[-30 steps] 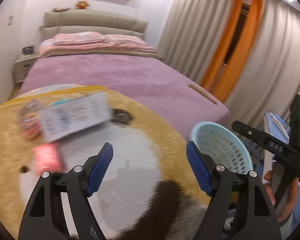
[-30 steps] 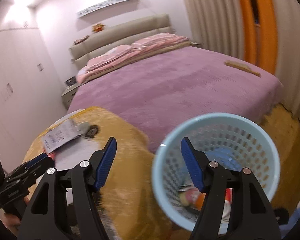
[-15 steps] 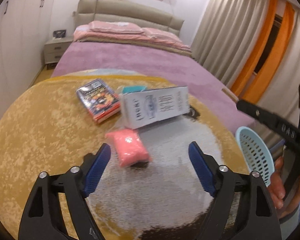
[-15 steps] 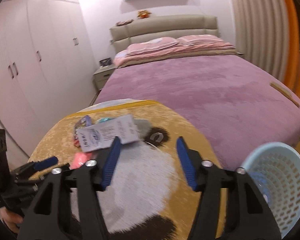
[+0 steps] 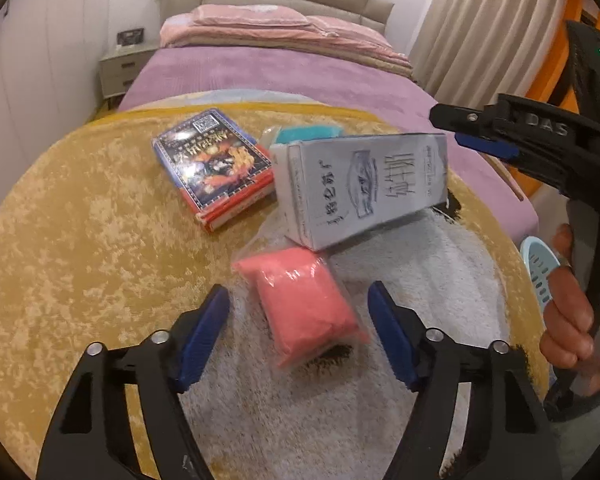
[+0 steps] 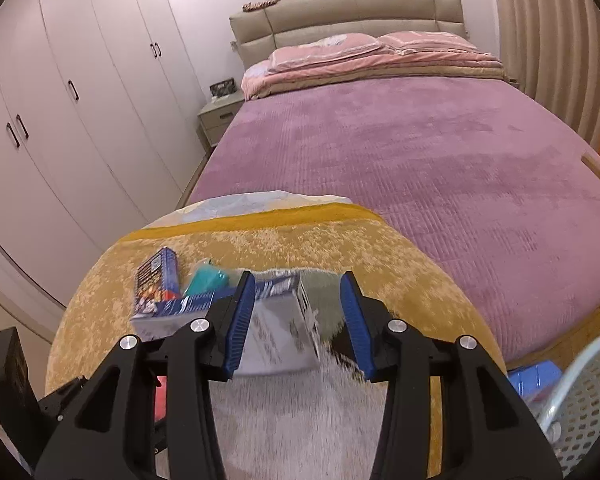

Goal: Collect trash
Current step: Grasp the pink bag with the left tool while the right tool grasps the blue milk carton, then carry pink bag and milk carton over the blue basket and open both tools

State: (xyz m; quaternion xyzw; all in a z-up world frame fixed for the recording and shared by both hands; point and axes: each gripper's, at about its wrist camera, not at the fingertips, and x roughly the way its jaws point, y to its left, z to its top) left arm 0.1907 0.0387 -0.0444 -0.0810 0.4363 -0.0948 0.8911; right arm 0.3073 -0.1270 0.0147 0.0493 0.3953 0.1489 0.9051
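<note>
Trash lies on the round rug (image 5: 60,240): a pink soft packet (image 5: 304,300), a white carton (image 5: 364,188) on its side, a dark printed box (image 5: 212,160) and a teal packet (image 5: 308,134) behind the carton. My left gripper (image 5: 298,336) is open and low, its jaws either side of the pink packet. My right gripper (image 6: 298,316) is open, its jaws framing the white carton (image 6: 284,324); it also shows in the left wrist view (image 5: 484,136) above the carton's right end. The light blue basket (image 6: 580,400) stands at the right.
A bed with a purple cover (image 6: 420,152) lies beyond the rug. White wardrobe doors (image 6: 60,120) line the left wall, with a nightstand (image 6: 220,116) by the bed. Curtains (image 5: 480,28) hang at the right. A blue box (image 6: 534,376) sits beside the basket.
Both grippers swung left from the basket toward the trash pile and came down closer. The left now straddles the pink packet, the right frames the white carton.
</note>
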